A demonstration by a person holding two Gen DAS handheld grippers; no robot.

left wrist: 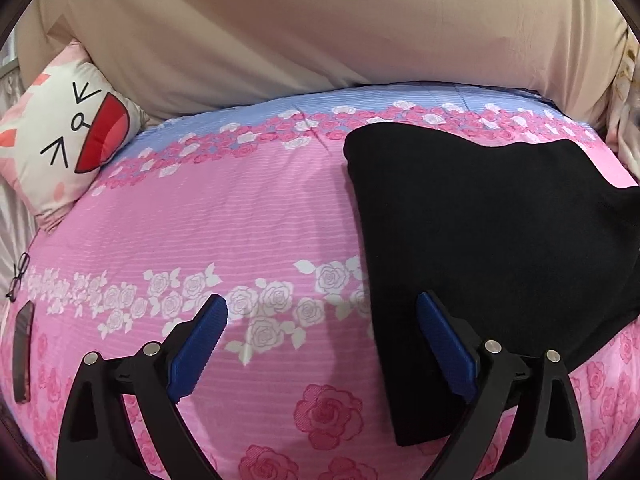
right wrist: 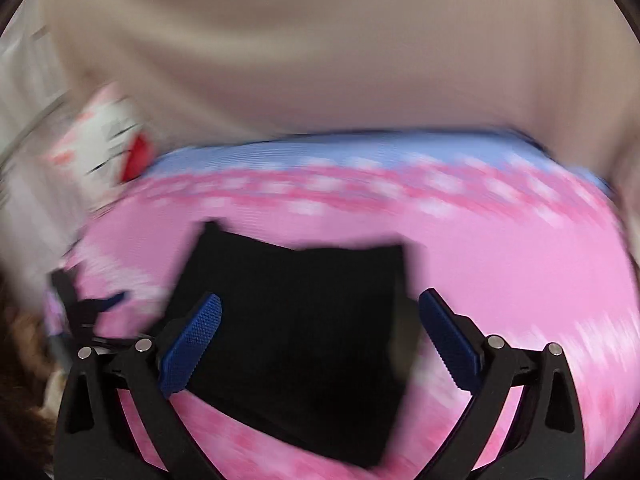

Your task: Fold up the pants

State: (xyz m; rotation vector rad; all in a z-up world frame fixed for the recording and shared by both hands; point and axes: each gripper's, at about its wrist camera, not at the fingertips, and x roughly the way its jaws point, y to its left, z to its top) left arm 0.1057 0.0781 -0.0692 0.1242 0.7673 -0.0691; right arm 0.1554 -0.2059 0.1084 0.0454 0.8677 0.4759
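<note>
The black pants (left wrist: pixel 480 248) lay folded into a flat, thick, roughly rectangular bundle on the pink rose-printed bed cover (left wrist: pixel 240 216), their left edge straight and their far edge dipping in a shallow wave. No waistband, seam or pocket could be made out in the dark cloth.

The left tongs (left wrist: pixel 322 312) stood wide open above the cover with nothing between their blue pads (left wrist: pixel 202 344); the right-hand pad hung over the near left edge of the pants, and whether it touched the cloth could not be told. The right tongs (right wrist: pixel 320 312) were spread just as wide over the middle of the bundle, gripping nothing.

The left view was sharp and took in what the right one lost to blur: a cartoon-face pillow (left wrist: pixel 64 136) at the far left corner of the bed, a pair of glasses (left wrist: pixel 18 276) and a dark flat phone-like thing (left wrist: pixel 23 356) near the left edge, and a beige sheet (left wrist: pixel 320 32) rising behind the bed. The right view, smeared throughout, alone showed all four sides of the bundle, and the left tongs at the lower left of the picture.

A blue band with roses ran along the cover's far edge. Broad bare cover lay left of the pants and between them and the far band; on the right the bundle ran close to the bed's edge.
</note>
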